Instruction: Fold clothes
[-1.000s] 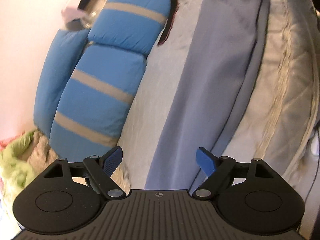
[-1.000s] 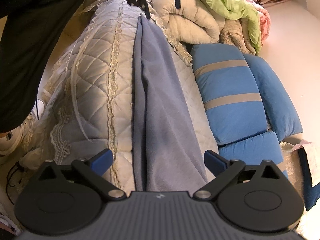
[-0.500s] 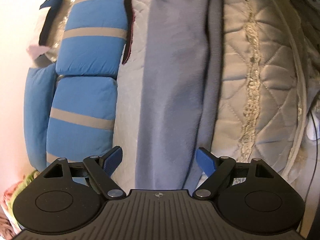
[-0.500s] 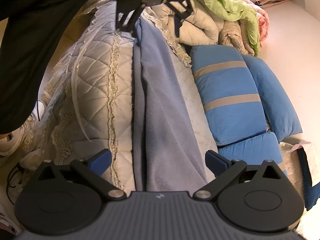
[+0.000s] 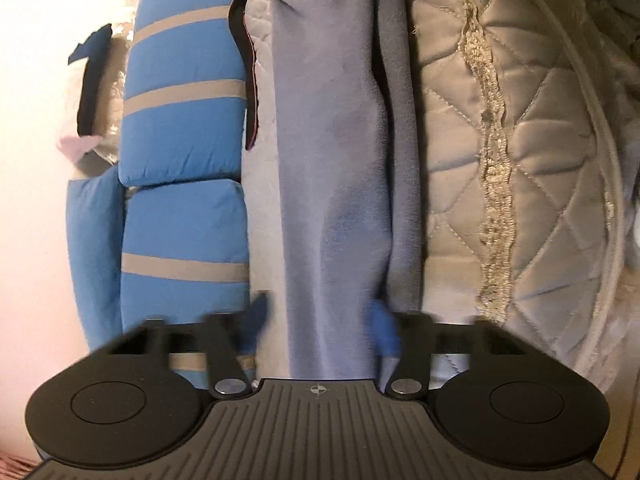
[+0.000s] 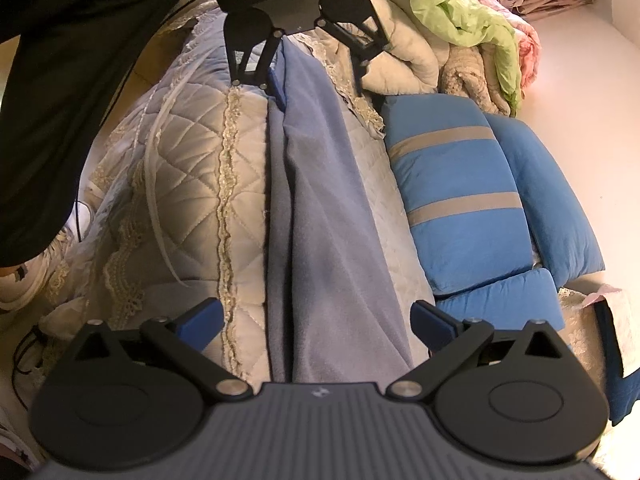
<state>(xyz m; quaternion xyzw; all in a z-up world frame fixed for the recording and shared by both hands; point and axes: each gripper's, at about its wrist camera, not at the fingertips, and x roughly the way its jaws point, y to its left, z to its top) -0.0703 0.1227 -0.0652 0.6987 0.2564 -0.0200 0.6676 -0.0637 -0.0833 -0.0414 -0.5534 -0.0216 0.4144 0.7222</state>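
Blue garment (image 5: 332, 184): long strip running between both ends; left hand-held gripper (image 5: 320, 326) closing around one end, right hand-held gripper (image 6: 316, 320) apart, straddling the other.

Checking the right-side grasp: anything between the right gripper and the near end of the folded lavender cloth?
Nothing visible. The right gripper is open with the lavender cloth lying directly between its fingers on the quilted bedspread.
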